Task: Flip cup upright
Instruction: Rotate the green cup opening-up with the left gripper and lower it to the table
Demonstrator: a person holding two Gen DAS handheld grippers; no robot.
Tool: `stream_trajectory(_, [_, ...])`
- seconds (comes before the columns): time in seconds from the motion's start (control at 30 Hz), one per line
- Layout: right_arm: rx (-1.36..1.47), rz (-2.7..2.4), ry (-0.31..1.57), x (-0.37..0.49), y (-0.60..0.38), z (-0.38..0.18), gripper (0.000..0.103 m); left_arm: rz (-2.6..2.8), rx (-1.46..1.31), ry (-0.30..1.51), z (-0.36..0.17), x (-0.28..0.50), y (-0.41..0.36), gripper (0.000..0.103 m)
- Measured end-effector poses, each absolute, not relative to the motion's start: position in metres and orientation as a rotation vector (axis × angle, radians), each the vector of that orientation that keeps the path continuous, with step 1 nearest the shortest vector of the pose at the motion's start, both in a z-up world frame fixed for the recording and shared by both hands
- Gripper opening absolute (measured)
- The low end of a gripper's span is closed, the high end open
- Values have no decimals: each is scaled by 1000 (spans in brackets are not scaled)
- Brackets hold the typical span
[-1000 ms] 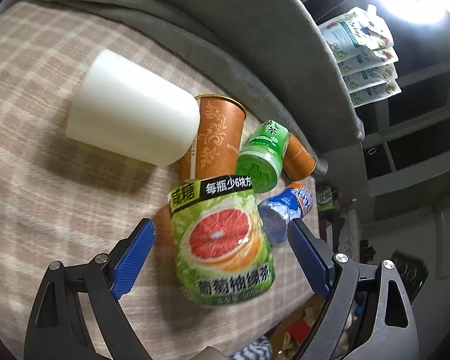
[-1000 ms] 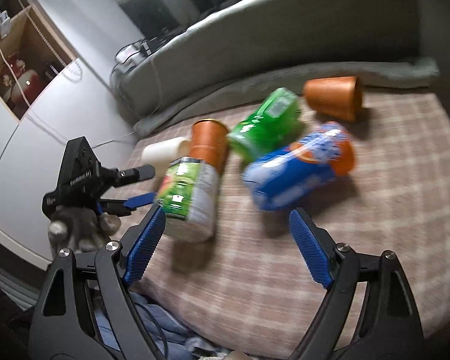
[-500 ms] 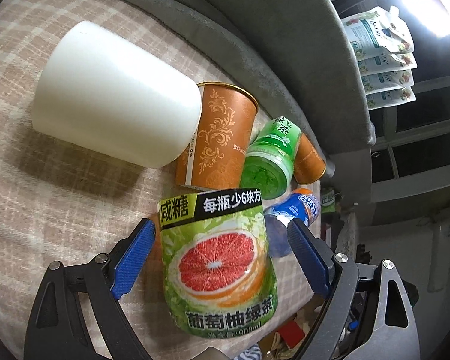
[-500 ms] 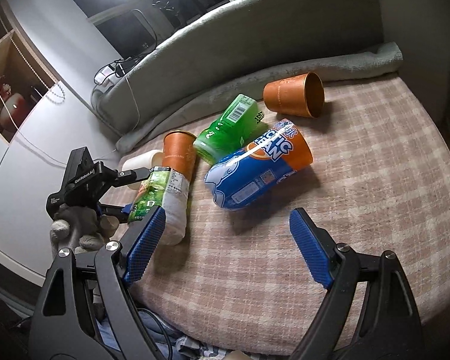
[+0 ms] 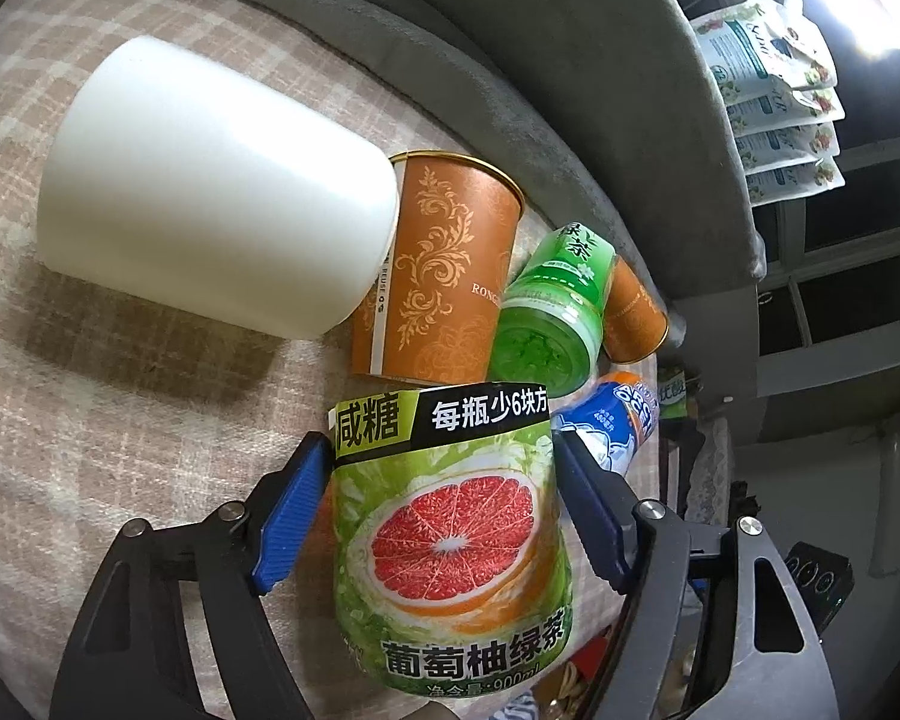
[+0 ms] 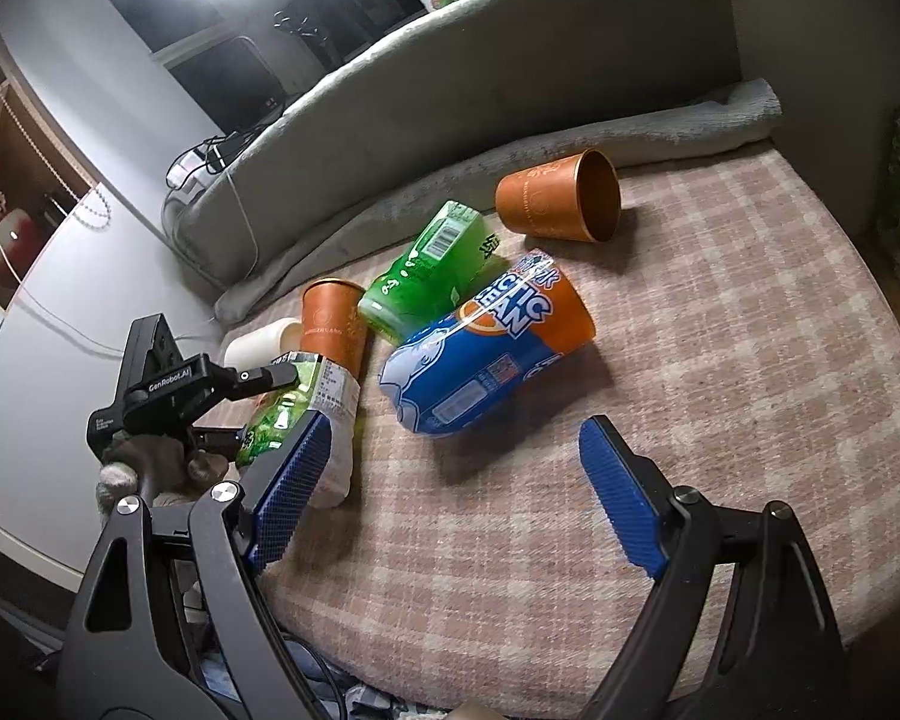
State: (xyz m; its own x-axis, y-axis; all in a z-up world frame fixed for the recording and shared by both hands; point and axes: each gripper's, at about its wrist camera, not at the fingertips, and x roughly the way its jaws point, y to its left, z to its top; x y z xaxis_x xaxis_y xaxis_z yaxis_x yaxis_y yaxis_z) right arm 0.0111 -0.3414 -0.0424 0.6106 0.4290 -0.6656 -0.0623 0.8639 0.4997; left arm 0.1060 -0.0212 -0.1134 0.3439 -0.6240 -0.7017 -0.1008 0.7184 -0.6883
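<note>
A grapefruit green tea cup (image 5: 450,534) lies on its side on the plaid cushion; it also shows in the right wrist view (image 6: 297,414). My left gripper (image 5: 444,510) is shut on it, blue pads pressing both sides; it shows in the right wrist view (image 6: 210,387). A white cup (image 5: 210,210) lies on its side beyond it, touching an orange patterned cup (image 5: 444,276). My right gripper (image 6: 450,498) is open and empty, in front of a blue and orange cup (image 6: 492,354) lying on its side.
A green tea cup (image 6: 432,267) and a second orange cup (image 6: 561,204) lie on their sides further back. The grey sofa back (image 6: 480,90) rims the cushion (image 6: 720,360). The cushion's front edge drops off below my right gripper.
My left gripper has moved forward and closed its jaws onto the grapefruit cup. My right gripper has drawn slightly closer to the blue and orange cup, still open.
</note>
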Motion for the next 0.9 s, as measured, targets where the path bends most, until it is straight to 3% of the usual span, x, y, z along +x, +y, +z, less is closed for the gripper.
stream_trajectory(0.9, [465,267,849,9,-346,-37,87,-406,-431,980,-67,71,-56,72])
